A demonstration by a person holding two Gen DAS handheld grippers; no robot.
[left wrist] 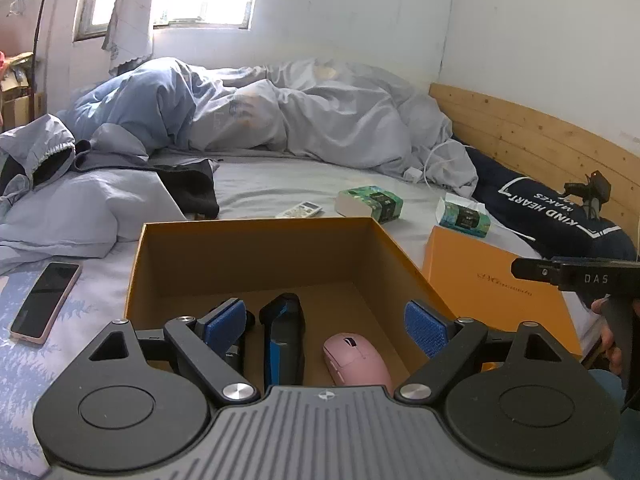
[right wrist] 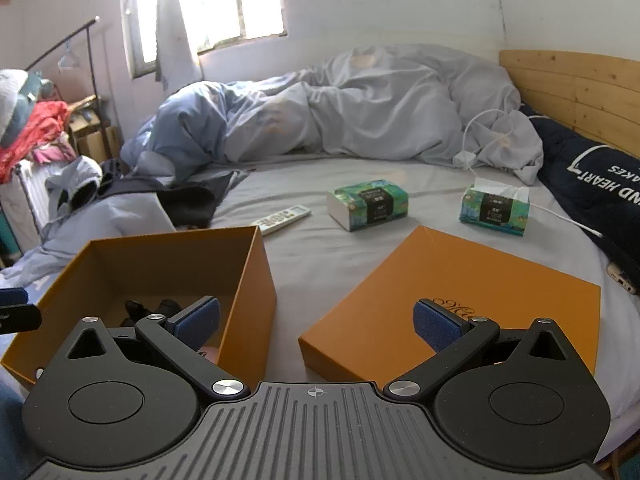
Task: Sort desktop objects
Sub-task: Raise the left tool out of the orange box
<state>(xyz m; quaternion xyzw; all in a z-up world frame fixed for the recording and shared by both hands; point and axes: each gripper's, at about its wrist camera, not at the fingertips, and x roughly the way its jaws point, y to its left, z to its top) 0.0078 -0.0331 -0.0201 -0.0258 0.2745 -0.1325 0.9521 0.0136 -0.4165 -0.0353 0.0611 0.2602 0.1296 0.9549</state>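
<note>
An open orange box (left wrist: 256, 256) stands on the bed, seen too in the right wrist view (right wrist: 256, 280). On its floor lie a pink mouse (left wrist: 356, 358), a black and blue device (left wrist: 285, 336) and another dark object partly hidden behind a finger. My left gripper (left wrist: 326, 320) hangs over the box's near side, open, nothing between its blue pads (left wrist: 424, 328). My right gripper (right wrist: 316, 320) is open over the gap between the box and its flat orange lid (right wrist: 480, 288). On the sheet lie a phone (left wrist: 44, 302), a white remote (right wrist: 282, 218) and two tissue packs (right wrist: 368, 202) (right wrist: 496, 208).
A rumpled grey duvet (right wrist: 360, 112) fills the back of the bed, clothes (left wrist: 60, 184) pile up at the left. A dark pillow (right wrist: 592, 184) lies by the wooden headboard (right wrist: 572, 88), a white charger cable (right wrist: 480, 140) beside it. A hand holds the other gripper (left wrist: 592, 280) at the right.
</note>
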